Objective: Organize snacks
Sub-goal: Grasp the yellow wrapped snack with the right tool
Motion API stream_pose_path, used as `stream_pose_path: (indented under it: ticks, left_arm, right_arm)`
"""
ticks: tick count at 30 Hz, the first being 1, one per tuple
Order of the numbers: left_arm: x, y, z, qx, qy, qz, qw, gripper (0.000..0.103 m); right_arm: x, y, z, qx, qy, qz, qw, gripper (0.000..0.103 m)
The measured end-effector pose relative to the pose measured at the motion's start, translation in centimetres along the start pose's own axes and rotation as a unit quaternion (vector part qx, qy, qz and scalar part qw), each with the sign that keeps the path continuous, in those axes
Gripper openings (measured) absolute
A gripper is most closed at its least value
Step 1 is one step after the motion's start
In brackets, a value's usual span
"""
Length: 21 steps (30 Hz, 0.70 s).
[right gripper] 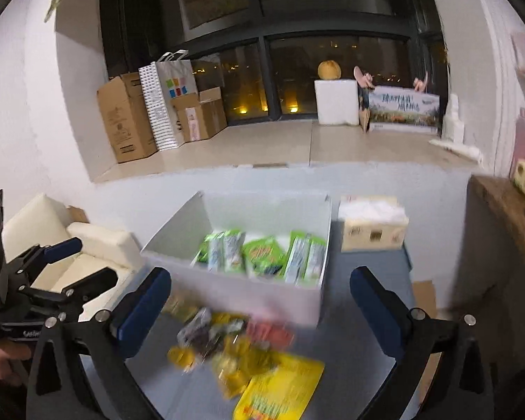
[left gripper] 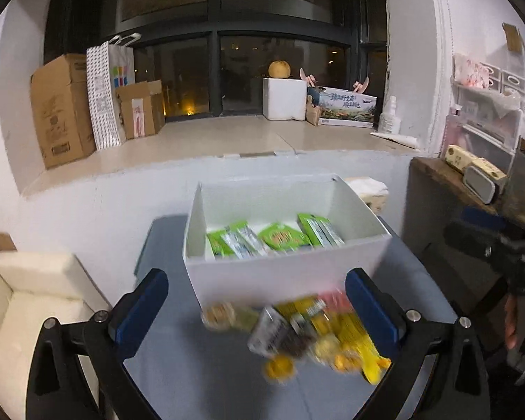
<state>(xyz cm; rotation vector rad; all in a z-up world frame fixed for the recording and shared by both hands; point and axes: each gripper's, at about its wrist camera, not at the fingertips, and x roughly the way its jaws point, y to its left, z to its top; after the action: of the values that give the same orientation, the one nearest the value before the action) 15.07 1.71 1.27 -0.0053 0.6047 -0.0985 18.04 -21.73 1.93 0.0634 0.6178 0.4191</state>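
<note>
On the grey table [left gripper: 164, 245], one white box [left gripper: 287, 273] holds about five green snack packets [left gripper: 280, 238]. A blurred pile of yellow, pink and dark snacks [left gripper: 315, 336] lies at its near side. Two grippers, left gripper [left gripper: 257, 311] and right gripper [right gripper: 260, 308], both gape wide, holding nothing.

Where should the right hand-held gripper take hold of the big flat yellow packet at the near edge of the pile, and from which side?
Probably its free near edge. The yellow packet lies flat on the table, while its far end touches the blurred snack pile. Come from above on the near right side with the open right hand-held gripper, jaws across the thin edge.
</note>
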Motion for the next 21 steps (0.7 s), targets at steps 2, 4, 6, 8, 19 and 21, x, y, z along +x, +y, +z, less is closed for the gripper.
stream_pose_path:
  ticks: [2,4,6,8,19,21]
  left_arm:
    - [-1.3,-0.4,-1.8,-0.005,0.002,-0.002,1.0,0.103]
    - [-2.6,-0.8,-3.9,-0.01,0.002,-0.003,0.9999,0.103]
    - [-3.2,-1.1,-5.6,-0.017,0.01,0.001,0.9998,0.103]
    - [-3.8,-1.5,-7.2,-0.018,0.017,-0.007,0.9997,0.103]
    - [-5.1,-1.9,-12.1,-0.022,0.052,-0.013,0.9983,0.103]
    - [-5.1,-1.8,-12.6,-0.021,0.057,-0.009,0.9981,0.103]
  right_arm:
    - [-1.0,-0.1,-2.4,0.011,0.008,0.005,1.0,0.103]
    - [-1.7,-0.2,-4.9,0.015,0.018,0.002,1.0,0.103]
    - [-2.1,-0.5,-6.9,0.023,0.022,-0.002,1.0,0.103]
    - [-1.8,-0.9,-8.8,0.033,0.039,-0.002,0.999,0.103]
    - [7.1,-0.4,-10.7,0.03,0.118,0.011,0.992,0.103]
    - [9.3,-0.5,-10.6,0.031,0.133,0.007,0.991,0.103]
